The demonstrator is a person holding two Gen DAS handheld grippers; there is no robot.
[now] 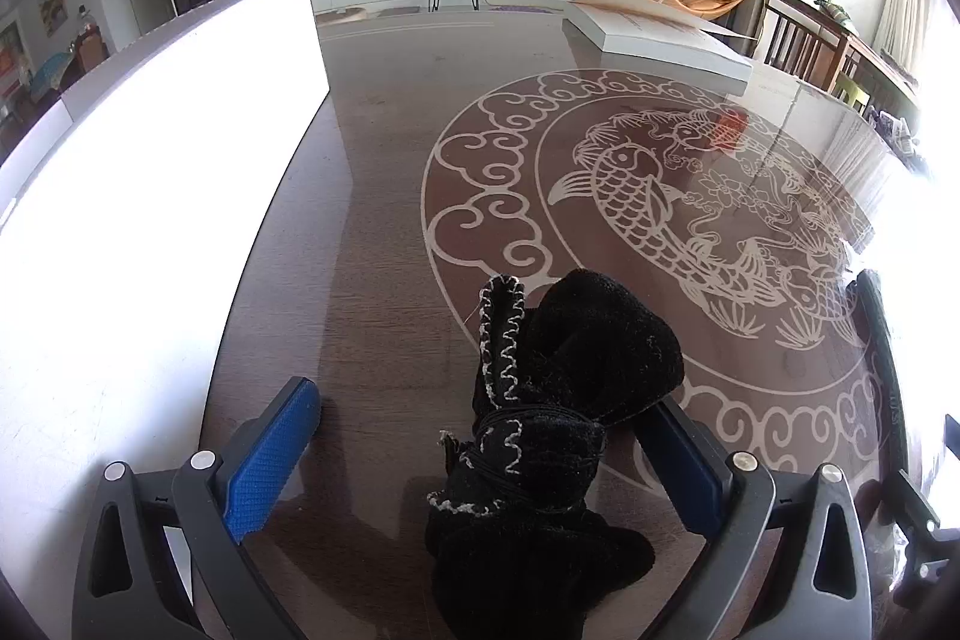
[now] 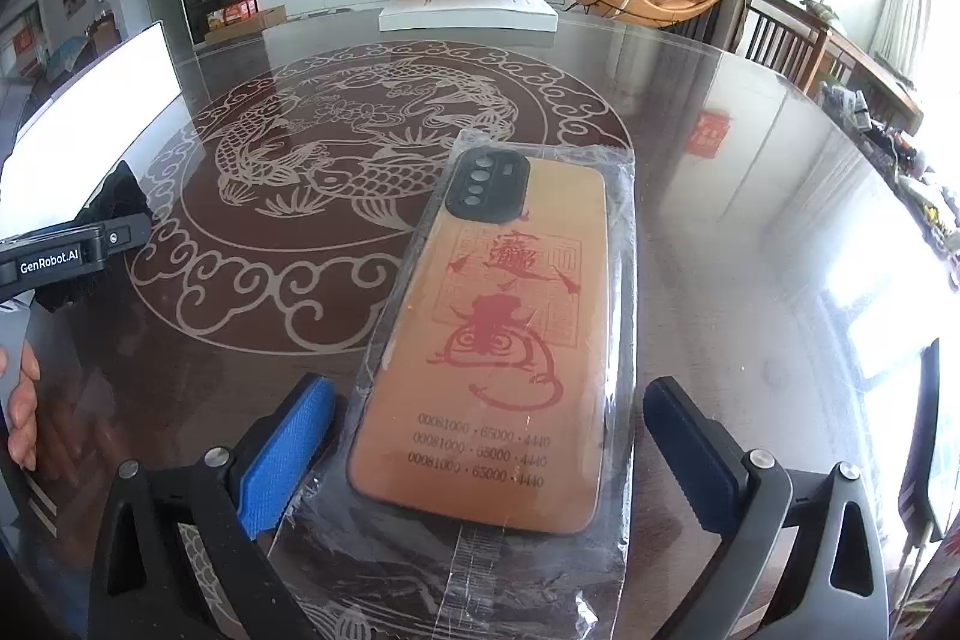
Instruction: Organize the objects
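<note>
your left gripper (image 1: 486, 466) points down at the table (image 1: 384, 196), jaws spread wide, with a black cloth pouch (image 1: 558, 412) lying between them; the far pad looks to touch the cloth, the near blue pad (image 1: 270, 466) stands clear of it, so nothing is clamped. your right gripper (image 2: 498, 454) also tilts down with its jaws fully apart around a phone case (image 2: 498, 340) in a clear plastic sleeve (image 2: 624, 232); the pads sit just beside the sleeve's edges without pressing on it. the case lies flat on the glass, camera cutout toward the far side, red print facing up.

from the right view your left gripper's body (image 2: 66, 256) shows at the left edge, with fingers of your hand (image 2: 21, 400) below it. a white box (image 1: 150, 196) stands along the left of the table, and a flat white box (image 2: 468, 13) lies at the far edge.

the pouch's near end is cut off by the frame, and the small print on the case is hard to read.
</note>
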